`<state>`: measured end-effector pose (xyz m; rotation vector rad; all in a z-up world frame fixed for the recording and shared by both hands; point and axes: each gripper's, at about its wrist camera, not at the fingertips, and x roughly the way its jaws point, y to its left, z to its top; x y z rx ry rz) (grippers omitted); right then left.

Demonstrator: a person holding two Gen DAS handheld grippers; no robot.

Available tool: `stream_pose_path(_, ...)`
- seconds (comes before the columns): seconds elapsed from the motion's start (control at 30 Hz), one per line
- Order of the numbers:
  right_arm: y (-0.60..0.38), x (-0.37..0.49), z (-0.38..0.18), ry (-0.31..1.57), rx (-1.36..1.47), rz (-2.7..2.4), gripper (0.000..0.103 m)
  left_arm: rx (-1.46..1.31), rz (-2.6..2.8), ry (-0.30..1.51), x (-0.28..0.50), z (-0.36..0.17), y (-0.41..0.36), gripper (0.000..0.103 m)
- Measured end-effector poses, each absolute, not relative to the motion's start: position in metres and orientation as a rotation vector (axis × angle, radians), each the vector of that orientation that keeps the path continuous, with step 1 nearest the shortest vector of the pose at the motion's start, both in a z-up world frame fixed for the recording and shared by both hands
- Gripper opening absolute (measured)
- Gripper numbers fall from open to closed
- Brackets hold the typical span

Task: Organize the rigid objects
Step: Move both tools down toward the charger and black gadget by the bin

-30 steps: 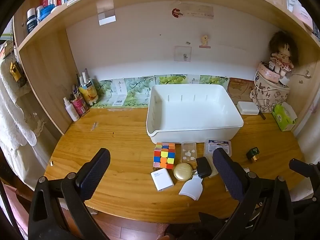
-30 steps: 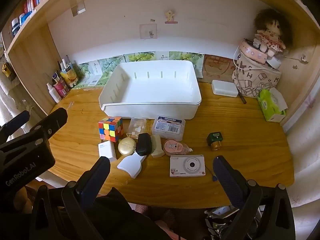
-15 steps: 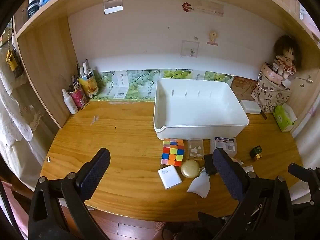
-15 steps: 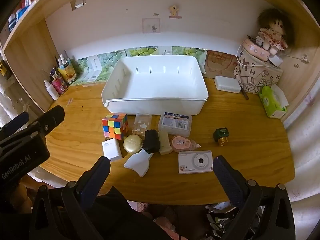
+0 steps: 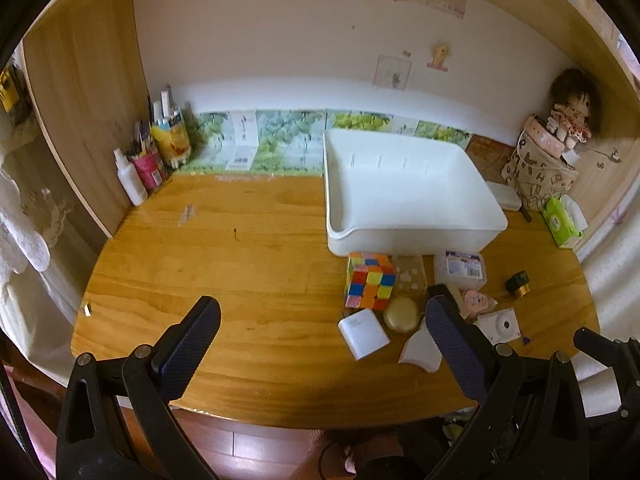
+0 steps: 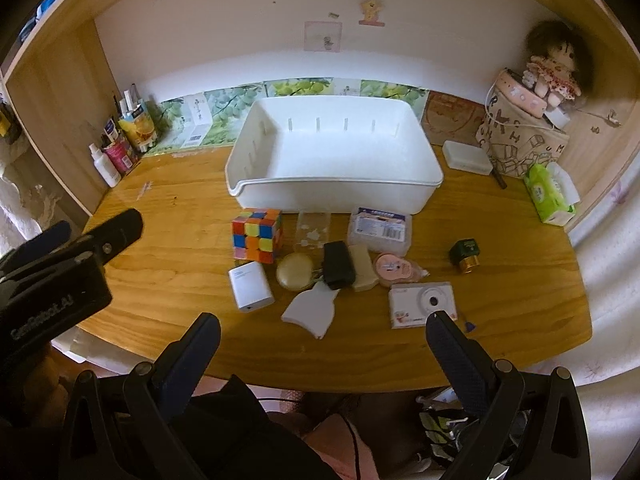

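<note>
An empty white bin [image 6: 336, 160] [image 5: 408, 196] stands at the back of the wooden desk. In front of it lie a colourful cube [image 6: 257, 240] [image 5: 370, 280], a white charger block [image 6: 251, 286], a round gold compact [image 6: 295, 272], a black pouch [image 6: 338, 263], a clear small case [image 6: 313, 232], a labelled plastic box [image 6: 380, 230], a pink tape roll [image 6: 394, 270], a white camera [image 6: 423, 304] and a green-gold bottle [image 6: 465, 255]. My right gripper [image 6: 320, 340] is open, near the desk's front edge. My left gripper [image 5: 320, 332] is open, left of the items.
Bottles and pen cups [image 6: 120, 144] stand at the back left by the shelf wall. A patterned bag with a doll [image 6: 524, 128], a white soap box [image 6: 466, 156] and a green tissue pack [image 6: 550, 194] sit at the back right. The left gripper's body [image 6: 52, 280] shows at left.
Both grippers have moved forward and lower toward the desk, so the objects look larger. The left gripper's view has shifted left. Nothing on the desk has moved.
</note>
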<state>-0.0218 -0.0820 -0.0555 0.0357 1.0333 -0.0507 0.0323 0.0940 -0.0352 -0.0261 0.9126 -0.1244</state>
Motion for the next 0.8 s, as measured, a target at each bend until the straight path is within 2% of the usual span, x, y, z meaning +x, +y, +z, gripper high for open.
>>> stream_pose_path(0.4,-0.076,-0.017,-0.074,1.126,0.091,-0.04,0.103,-0.039,-0.185,1.106,0.046,-0.072,0.097,0.102)
stream_pose_path(0.8,-0.078,-0.003,-0.122,1.237,0.114,0.028,0.101,-0.095,-0.074,1.328,0.07,-0.127,0.105,0.102)
